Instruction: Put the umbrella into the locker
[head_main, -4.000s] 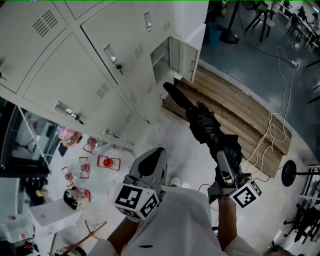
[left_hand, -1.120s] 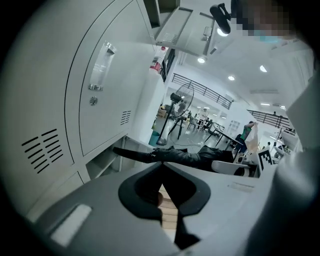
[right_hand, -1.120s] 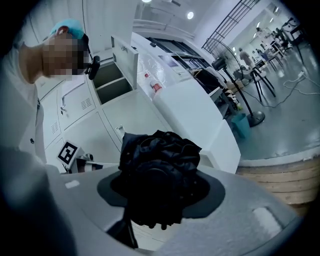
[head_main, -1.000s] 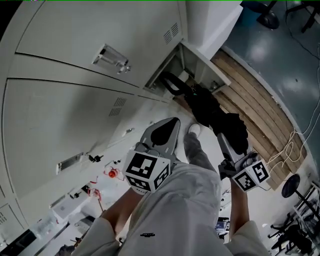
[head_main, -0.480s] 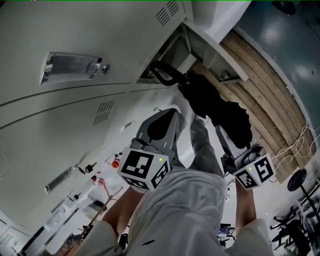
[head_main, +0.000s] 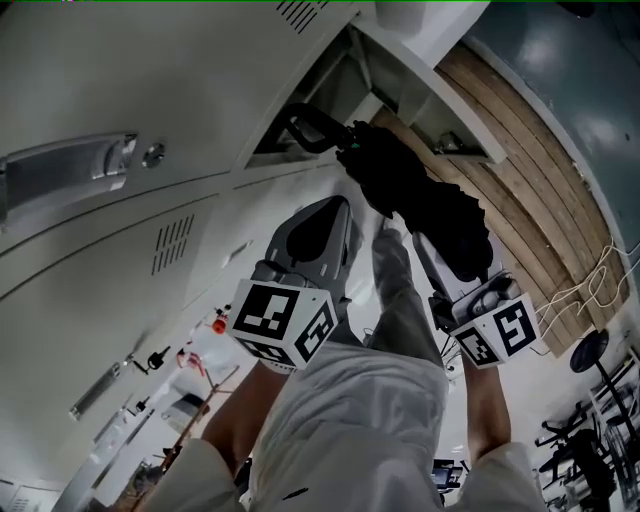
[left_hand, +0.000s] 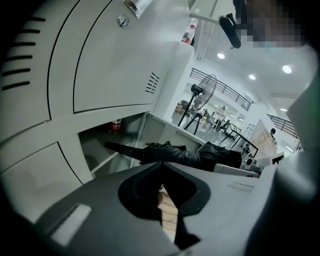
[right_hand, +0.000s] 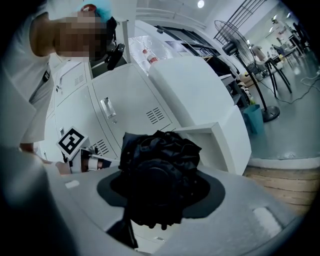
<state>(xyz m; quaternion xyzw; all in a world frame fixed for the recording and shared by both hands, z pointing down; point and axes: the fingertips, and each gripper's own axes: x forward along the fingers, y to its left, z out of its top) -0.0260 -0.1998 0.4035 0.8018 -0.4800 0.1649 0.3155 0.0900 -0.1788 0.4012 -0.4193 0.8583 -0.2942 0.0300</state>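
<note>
The black folded umbrella (head_main: 420, 200) points up-left, and its curved handle (head_main: 300, 125) reaches into the mouth of the open bottom locker (head_main: 345, 75). My right gripper (head_main: 440, 260) is shut on the umbrella's bunched fabric end (right_hand: 157, 175), which fills the space between the jaws. My left gripper (head_main: 338, 208) hovers left of the umbrella, below the opening, and touches nothing. Its jaws meet at the tips (left_hand: 161, 165) with nothing between them. From the left gripper view, the umbrella (left_hand: 190, 155) lies across the compartment's front, and its handle (left_hand: 120, 148) is inside the opening (left_hand: 100, 145).
The locker's open door (head_main: 445, 115) juts out to the right of the opening. A small red-labelled item (left_hand: 115, 126) stands inside the compartment. Closed locker doors with a metal latch (head_main: 70, 165) fill the left. Wooden boards (head_main: 530, 170) and cables (head_main: 590, 280) lie to the right.
Both grippers have sunk and come nearer the open bottom locker. The umbrella's handle has moved from in front of the opening into its mouth.
</note>
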